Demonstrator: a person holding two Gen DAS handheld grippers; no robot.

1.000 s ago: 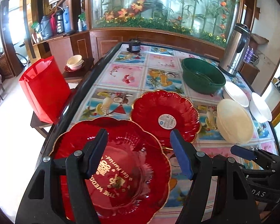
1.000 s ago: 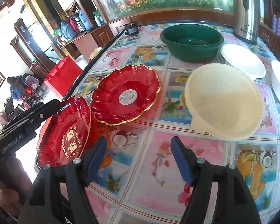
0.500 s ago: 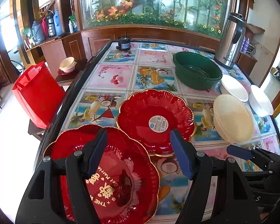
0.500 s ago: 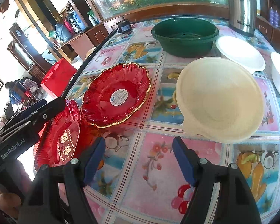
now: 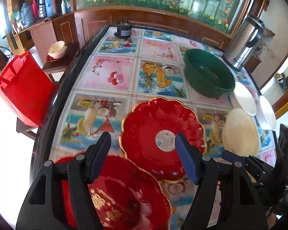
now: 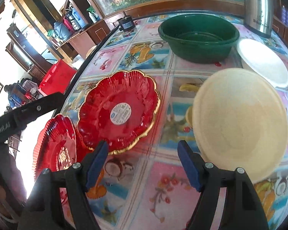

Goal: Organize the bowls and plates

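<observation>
My left gripper (image 5: pixel 143 149) gapes wide, empty, above two red plates: lettered plate (image 5: pixel 124 197) at the surface's near edge, stickered plate (image 5: pixel 161 134) just behind, rims overlapping. My right gripper (image 6: pixel 142 157) is equally wide, holding nothing, near the cream bowl (image 6: pixel 238 122). Green basin (image 6: pixel 197 36) and white bowl (image 6: pixel 263 61) sit toward the far edge.

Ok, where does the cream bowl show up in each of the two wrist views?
Left wrist: the cream bowl sits at the right, just past the right finger, beside the stickered red plate.
Right wrist: the cream bowl fills the right half, above the right finger.
Shared landmark: the green basin, behind the bowl in both views.
</observation>
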